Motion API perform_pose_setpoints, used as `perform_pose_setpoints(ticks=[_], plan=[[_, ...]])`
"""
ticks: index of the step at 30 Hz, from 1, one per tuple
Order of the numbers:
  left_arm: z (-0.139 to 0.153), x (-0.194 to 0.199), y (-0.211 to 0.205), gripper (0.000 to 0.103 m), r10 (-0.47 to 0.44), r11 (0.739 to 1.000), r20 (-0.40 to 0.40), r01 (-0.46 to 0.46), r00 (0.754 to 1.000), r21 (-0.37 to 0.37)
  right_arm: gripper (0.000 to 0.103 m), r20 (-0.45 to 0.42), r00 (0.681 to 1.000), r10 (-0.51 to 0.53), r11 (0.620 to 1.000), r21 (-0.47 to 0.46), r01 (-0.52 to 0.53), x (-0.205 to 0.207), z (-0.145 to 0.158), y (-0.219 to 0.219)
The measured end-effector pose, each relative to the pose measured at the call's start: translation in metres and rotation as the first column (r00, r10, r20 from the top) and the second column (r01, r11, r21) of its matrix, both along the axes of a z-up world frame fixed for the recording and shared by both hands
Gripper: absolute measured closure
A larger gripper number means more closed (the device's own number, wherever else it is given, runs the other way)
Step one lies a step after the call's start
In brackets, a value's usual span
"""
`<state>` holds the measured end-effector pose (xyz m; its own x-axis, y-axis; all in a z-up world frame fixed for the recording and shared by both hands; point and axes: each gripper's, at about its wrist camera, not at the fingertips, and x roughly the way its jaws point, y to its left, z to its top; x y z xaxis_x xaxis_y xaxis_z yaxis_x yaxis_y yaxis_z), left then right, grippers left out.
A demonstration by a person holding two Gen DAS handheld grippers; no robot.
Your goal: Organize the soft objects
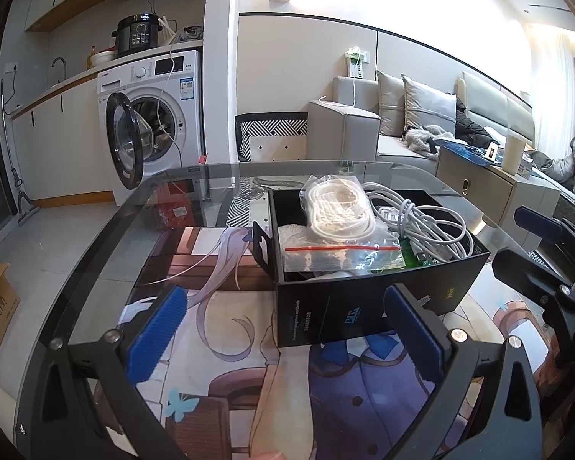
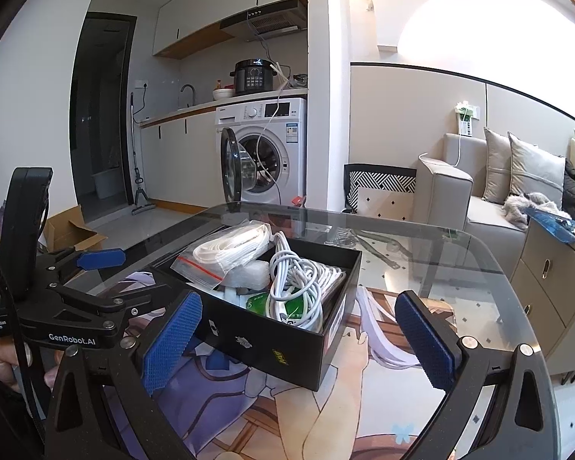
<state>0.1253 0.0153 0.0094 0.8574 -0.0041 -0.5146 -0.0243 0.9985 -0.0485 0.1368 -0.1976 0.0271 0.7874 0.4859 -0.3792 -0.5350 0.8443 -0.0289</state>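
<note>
Tools level before black box [image 1: 383, 299] of cables: left tool [image 1: 283, 341] spread apart, right tool [image 2: 299, 345] likewise, both empty.

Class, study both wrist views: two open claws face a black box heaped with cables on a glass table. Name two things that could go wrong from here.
1. The zip bag of cord sits heaped above the rim of the box, leaning over one edge; a nudge could tip it out.
2. The loose white cable is a tangle of loops; pulling one loop may drag the rest, or shift the box across the glass table.
</note>
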Motion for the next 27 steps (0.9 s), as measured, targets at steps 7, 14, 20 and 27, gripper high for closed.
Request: perform_pose_setpoints(ticks=[7, 14, 20, 27], plan=[[-0.0007, 0.0026, 0.0023, 0.0, 0.008, 1.0, -0.007, -0.008, 1.0, -0.007, 0.0, 0.009, 1.0, 0.005, 1.0, -0.008, -0.005, -0.003, -0.0001, 0.0008], [-0.0007, 0.0026, 0.0038, 0.0, 0.011, 1.0, -0.005, -0.011, 1.0, -0.015, 0.0, 0.01, 1.0, 0.005, 1.0, -0.004, -0.005, -0.0017, -0.0009, 0.0015], [-0.0008, 0.0017, 0.0042, 0.0, 0.013, 1.0, 0.0, -0.013, 1.0, -0.018, 0.0, 0.014, 1.0, 0.005, 1.0, -0.004, -0.005, -0.0026, -0.0007, 0.0007], [-0.0003, -0.0011, 0.0039, 0.0, 0.014, 1.0, 0.008, -0.014, 1.0, -0.017, 0.0, 0.015, 1.0, 0.006, 1.0, -0.004, -0.005, -0.0029, -0.0007, 0.0007]])
